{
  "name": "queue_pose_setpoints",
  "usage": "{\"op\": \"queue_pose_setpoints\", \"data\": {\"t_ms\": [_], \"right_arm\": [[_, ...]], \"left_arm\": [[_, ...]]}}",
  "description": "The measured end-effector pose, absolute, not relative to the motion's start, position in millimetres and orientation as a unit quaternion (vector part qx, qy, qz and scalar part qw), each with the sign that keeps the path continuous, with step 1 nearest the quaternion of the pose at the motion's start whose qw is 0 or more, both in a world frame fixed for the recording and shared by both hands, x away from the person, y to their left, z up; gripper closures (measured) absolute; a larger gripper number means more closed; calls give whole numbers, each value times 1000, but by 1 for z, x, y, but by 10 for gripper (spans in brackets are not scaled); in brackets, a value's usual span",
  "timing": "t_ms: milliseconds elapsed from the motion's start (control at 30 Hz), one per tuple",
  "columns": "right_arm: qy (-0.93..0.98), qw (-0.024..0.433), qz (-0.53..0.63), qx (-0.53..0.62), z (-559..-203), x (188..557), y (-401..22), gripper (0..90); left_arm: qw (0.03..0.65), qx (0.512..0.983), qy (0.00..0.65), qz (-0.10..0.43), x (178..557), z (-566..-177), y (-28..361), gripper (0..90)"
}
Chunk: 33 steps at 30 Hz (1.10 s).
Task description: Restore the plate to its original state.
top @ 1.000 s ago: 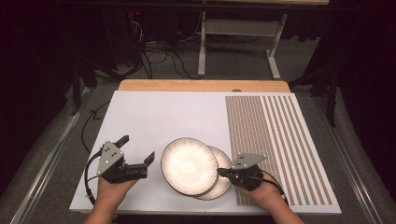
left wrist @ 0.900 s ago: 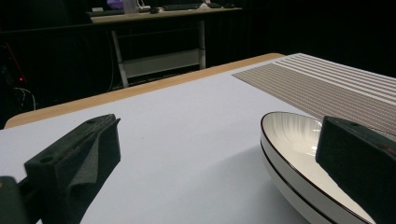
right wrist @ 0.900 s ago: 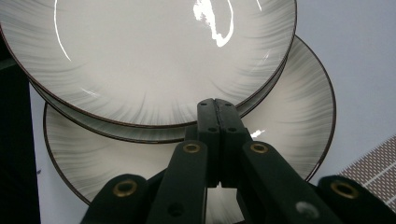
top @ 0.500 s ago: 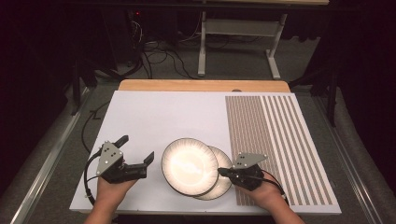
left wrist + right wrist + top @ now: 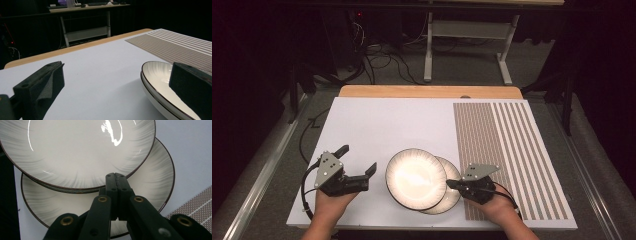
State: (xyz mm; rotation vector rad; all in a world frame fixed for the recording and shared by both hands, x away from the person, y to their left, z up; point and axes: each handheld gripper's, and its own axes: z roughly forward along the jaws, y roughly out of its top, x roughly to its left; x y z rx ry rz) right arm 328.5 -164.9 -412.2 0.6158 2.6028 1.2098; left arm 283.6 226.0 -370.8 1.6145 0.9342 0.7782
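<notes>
Black tongs [image 5: 115, 178] closed tight, tips at upper plate [image 5: 75, 150] rim, above lower plate [image 5: 150, 177], white table [image 5: 190, 152]

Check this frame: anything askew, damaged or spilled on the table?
Only the stacking: the upper plate sits off-centre on the lower plate, overhanging to the left rather than nested. No chips or spills are visible on the white board.

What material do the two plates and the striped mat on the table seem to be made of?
The upper plate and the lower plate look like glazed ceramic: sharp bright highlights on a glossy white surface, grey brushed streaks and a thin dark rim. The striped mat looks matte, probably woven fabric or vinyl, since it gives no glare; the weave is too fine to be sure.
</notes>
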Motion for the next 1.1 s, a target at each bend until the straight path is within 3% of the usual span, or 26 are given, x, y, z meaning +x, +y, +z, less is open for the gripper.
{"op": "queue_pose_setpoints", "data": {"t_ms": [1100], "right_arm": [[878,105,413,218,-411,329,-172,900]], "left_arm": [[532,677,391,324,284,-371,227,6]]}}
